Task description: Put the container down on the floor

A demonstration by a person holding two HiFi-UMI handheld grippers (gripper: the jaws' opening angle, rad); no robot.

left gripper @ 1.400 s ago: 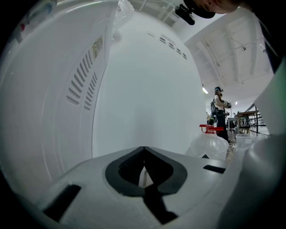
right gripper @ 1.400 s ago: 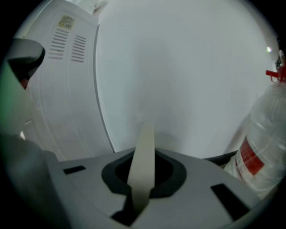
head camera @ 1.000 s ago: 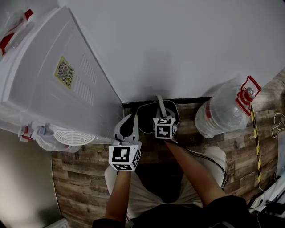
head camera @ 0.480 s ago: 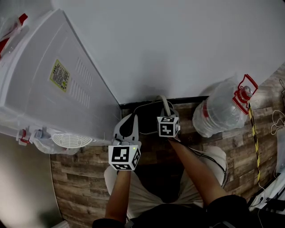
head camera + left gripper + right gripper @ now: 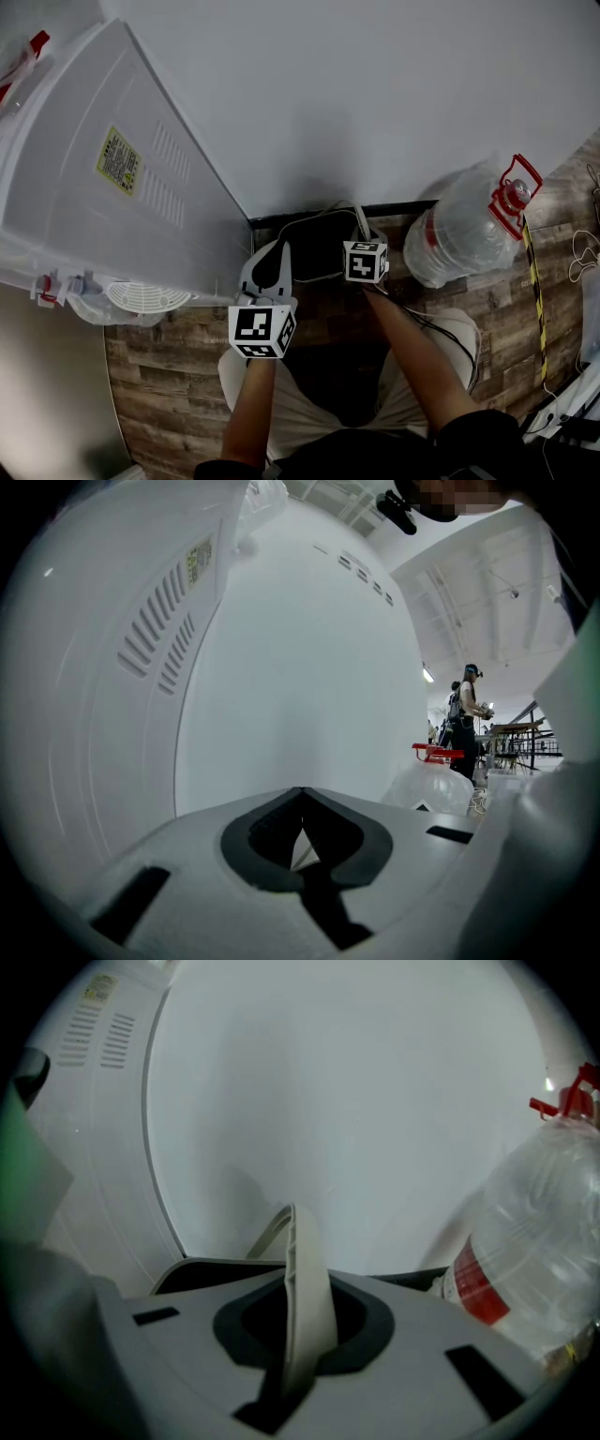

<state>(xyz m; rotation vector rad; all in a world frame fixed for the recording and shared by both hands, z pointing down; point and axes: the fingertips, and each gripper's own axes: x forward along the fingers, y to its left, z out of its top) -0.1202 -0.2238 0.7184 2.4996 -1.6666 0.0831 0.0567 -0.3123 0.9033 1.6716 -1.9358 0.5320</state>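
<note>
The right gripper (image 5: pixel 361 232) has its fingers pinched narrow on the pale grey handle (image 5: pixel 305 1279), a thin band that stands upright between the pads and arches away beyond the fingertips; the container (image 5: pixel 314 248) hangs from that handle just below and to the left of the right fingers, dark inside with a pale rim, its mouth facing up; its long axis runs sideways along the foot of the wall; whether its base touches the floor cannot be told. The left gripper (image 5: pixel 278 253) has its fingers pressed together on nothing, just left of the container's rim.

Under both sets of fingers lies a wood-plank floor (image 5: pixel 169 375); ahead of the fingertips rises a plain white wall (image 5: pixel 375 94) with a black skirting (image 5: pixel 417 207); a white appliance (image 5: pixel 112 169) with vent slots stands to the left of the left fingers; a large clear water bottle (image 5: pixel 464 234) with a red cap sits to the right of the right fingers.
</note>
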